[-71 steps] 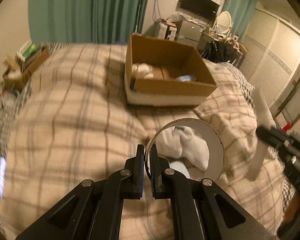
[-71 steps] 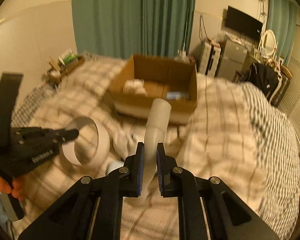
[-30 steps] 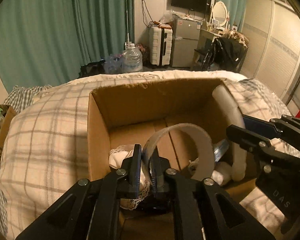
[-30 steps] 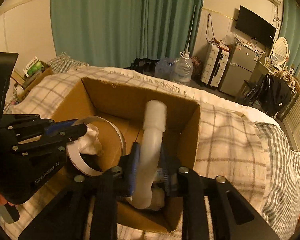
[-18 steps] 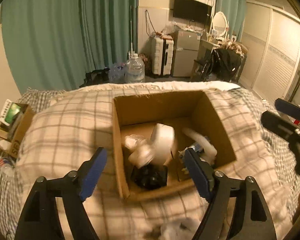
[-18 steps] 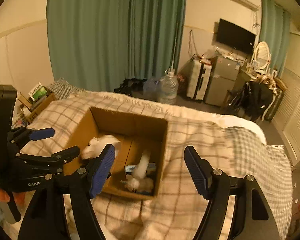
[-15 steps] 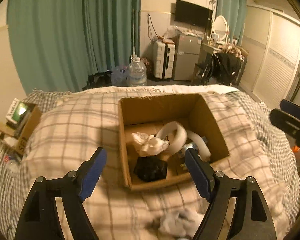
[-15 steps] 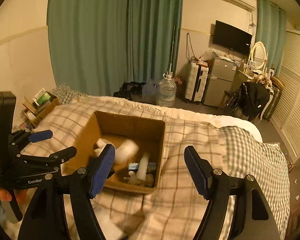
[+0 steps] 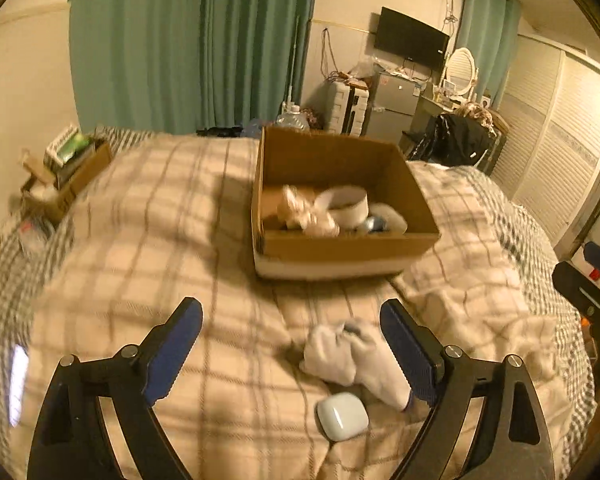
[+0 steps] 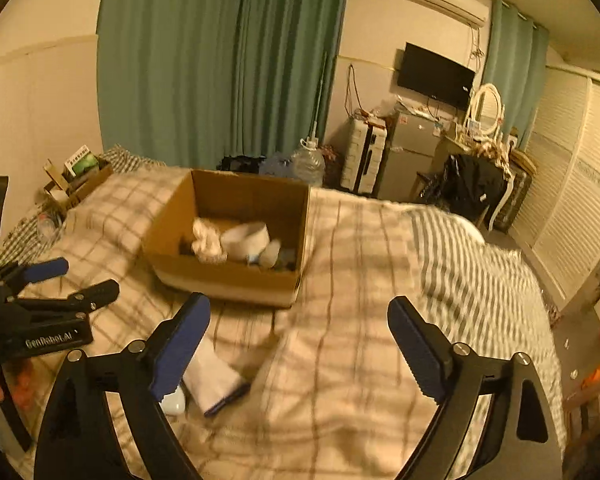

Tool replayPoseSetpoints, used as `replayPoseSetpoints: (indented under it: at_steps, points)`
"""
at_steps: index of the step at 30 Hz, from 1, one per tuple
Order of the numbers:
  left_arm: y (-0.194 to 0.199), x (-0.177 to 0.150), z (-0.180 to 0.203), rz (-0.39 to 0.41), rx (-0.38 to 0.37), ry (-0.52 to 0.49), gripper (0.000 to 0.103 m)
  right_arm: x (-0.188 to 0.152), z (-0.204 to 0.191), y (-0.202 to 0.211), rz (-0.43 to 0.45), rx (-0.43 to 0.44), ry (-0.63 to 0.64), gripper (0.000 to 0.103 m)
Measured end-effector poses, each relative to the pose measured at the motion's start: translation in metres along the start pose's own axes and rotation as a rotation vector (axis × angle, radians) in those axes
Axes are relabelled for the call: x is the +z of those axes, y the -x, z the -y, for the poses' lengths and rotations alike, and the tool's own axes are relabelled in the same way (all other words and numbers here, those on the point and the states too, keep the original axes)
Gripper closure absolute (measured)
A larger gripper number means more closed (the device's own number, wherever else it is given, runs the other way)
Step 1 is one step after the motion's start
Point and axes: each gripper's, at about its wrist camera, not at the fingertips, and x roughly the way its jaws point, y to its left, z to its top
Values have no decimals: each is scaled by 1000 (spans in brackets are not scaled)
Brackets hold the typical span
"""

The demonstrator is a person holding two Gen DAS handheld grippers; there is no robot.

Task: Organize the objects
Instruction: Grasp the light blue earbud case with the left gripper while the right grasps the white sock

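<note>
A cardboard box (image 9: 340,252) sits on the plaid bed and also shows in the right wrist view (image 10: 220,276). Inside lie a tape roll (image 9: 346,210), a crumpled cloth (image 9: 308,216) and a white tube (image 10: 270,254). White socks (image 9: 354,354) and a small white case (image 9: 342,416) lie on the blanket in front of the box. My left gripper (image 9: 292,348) is open and empty just above the socks. My right gripper (image 10: 298,344) is open and empty, with the socks (image 10: 212,378) by its left finger.
The plaid blanket (image 9: 148,248) covers the bed. A small box of clutter (image 9: 66,168) sits at the far left edge. Green curtains (image 10: 220,60), a suitcase (image 10: 364,160), a water jug and a dresser stand behind the bed.
Both grippers let the tape roll and the tube go into the box, opened wide, and pulled back and down toward the socks and case.
</note>
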Motion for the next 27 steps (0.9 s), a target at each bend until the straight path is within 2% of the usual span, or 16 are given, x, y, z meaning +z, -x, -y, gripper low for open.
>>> replayPoseSetpoints:
  at_steps: [5,9,12,17,19,21,24,26,27]
  points:
    - [-27,-40,15,-55,18,-40,10,-38,-9,-31,-31,-44,14,12]
    - [-48,-68,22,-117,24,-85,10,-65,-11,-65,-145,-37,9,12]
    - [-62,-82,23,-184,26,-84,10,-69,-6,-77,-193,-39,-15,12]
    - [-68,-89,43,-199,52,-177,11,-74,0,-82,-215,-8,-61,12]
    - [-69,-92,51,-204,33,-209,21,-75,2,-84,-218,3,-77,12]
    - [-75,-96,58,-230,-6,-239,27,-75,3,-83,-218,8,-89,12]
    - [-89,-99,61,-290,-23,-260,27,-74,4,-82,-219,5,-94,12]
    - [-94,-100,63,-304,-28,-270,27,-75,3,-82,-221,0,-90,12]
    - [-94,-100,63,-303,-31,-272,31,-75,2,-82,-222,-2,-87,12]
